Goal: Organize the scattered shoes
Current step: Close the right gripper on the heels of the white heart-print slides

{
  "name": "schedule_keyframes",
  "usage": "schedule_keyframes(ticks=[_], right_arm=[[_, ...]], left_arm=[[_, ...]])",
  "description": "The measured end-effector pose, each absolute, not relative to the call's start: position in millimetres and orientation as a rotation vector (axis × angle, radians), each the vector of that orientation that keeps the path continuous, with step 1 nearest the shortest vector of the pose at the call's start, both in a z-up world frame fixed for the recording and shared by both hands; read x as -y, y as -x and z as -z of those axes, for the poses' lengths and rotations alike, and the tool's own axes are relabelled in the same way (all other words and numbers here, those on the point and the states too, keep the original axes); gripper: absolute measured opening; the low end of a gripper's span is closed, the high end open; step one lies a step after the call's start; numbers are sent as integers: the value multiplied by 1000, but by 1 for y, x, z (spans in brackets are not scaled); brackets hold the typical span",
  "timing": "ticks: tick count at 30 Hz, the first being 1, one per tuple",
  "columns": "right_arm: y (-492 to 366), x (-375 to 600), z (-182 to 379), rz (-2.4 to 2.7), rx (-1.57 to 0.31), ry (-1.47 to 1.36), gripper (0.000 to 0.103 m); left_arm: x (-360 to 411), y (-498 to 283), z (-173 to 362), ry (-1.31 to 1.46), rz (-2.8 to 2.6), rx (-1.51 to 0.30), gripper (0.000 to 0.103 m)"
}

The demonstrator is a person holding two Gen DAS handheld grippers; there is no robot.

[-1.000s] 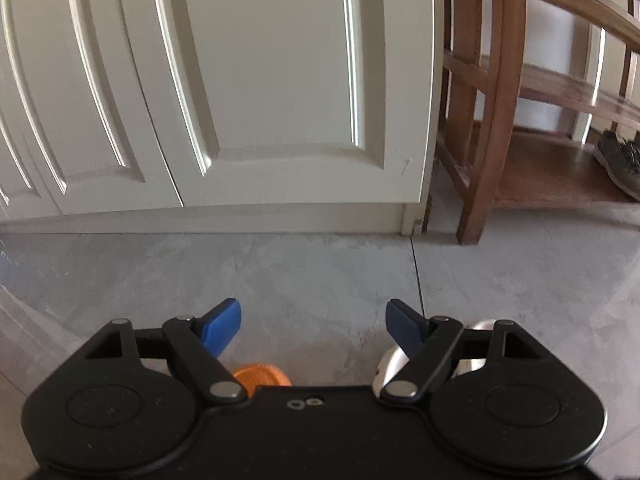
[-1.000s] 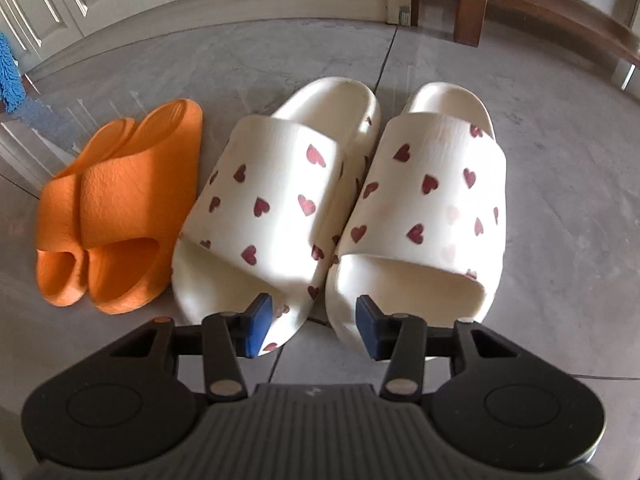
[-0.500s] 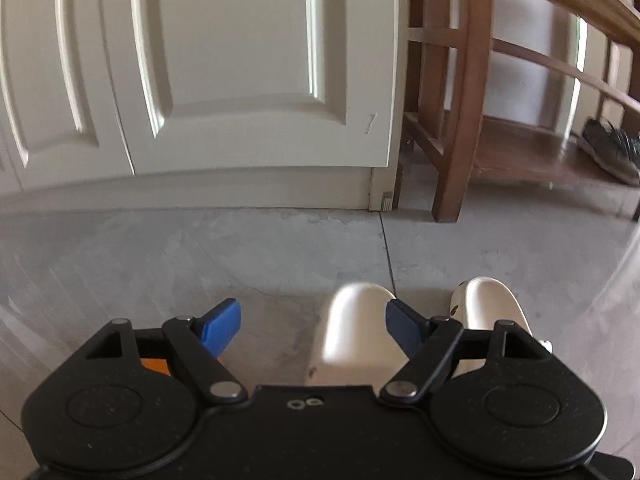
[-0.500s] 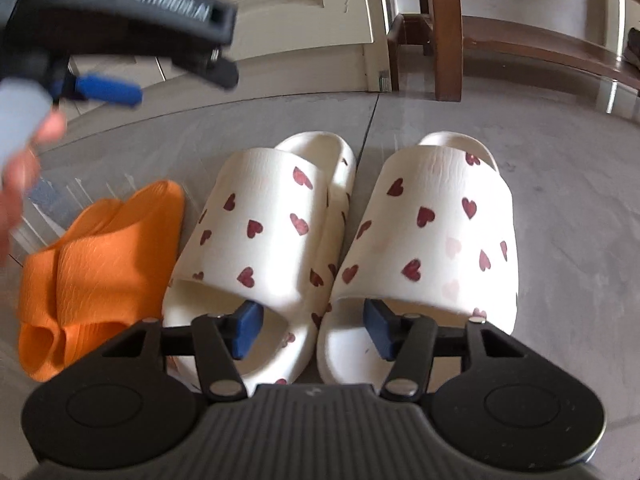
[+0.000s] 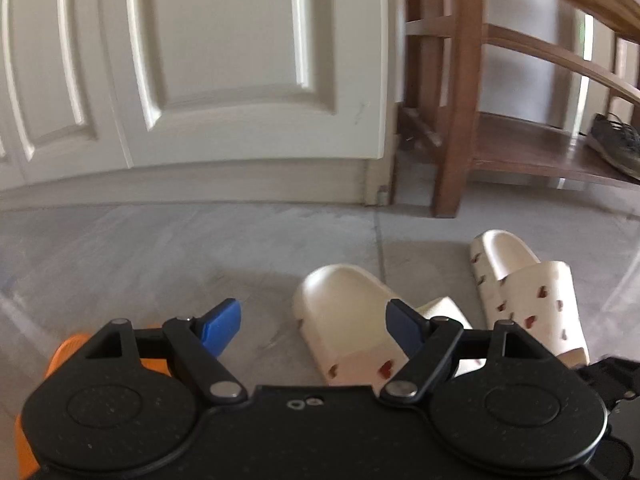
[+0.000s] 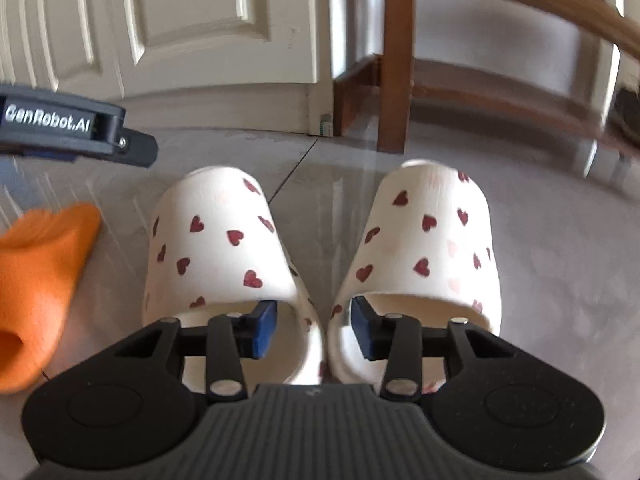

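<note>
Slippers: two heart-print (image 6: pixel 218 248) (image 6: pixel 430 236), one orange (image 6: pixel 38 280); right tongs (image 6: pixel 314 330) open.

Only one bit of text can be read: "GenRobot.AI", printed in white on the dark side of the left gripper (image 6: pixel 72 130), seen at the right wrist view's left edge. Nothing else readable.

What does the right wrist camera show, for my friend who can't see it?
The right hand-held gripper reaches into two cream slippers with red hearts, one blue finger inside each, jaws apart around their touching inner walls. An orange slipper lies to the left, under the other hand-held gripper. Behind are a white door and a wooden shoe rack.
</note>
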State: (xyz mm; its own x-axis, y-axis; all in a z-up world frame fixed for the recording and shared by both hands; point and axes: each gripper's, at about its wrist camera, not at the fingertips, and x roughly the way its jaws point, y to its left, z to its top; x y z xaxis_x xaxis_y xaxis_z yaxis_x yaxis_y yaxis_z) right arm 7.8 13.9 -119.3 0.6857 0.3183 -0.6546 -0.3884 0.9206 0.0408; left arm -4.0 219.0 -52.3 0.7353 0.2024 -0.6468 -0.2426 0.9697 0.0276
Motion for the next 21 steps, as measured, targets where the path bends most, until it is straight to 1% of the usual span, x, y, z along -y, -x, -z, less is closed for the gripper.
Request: schedule_keyframes(ticks=[1, 5, 8, 13, 21], right_arm=[[-8, -15, 119, -396, -706, 118, 62], [-20, -10, 123, -384, -763, 3, 62], [-31, -13, 123, -399, -761, 4, 61], [-34, -16, 126, -422, -747, 11, 56], [-36, -20, 130, -454, -719, 52, 59]], left_arm=[[-219, 5, 54, 64, -251, -708, 80], [-219, 7, 59, 66, -263, -743, 80], [-222, 8, 60, 66, -288, -747, 80], [-232, 8, 64, 70, -381, -764, 80], [-246, -11, 80, 64, -477, -840, 80]])
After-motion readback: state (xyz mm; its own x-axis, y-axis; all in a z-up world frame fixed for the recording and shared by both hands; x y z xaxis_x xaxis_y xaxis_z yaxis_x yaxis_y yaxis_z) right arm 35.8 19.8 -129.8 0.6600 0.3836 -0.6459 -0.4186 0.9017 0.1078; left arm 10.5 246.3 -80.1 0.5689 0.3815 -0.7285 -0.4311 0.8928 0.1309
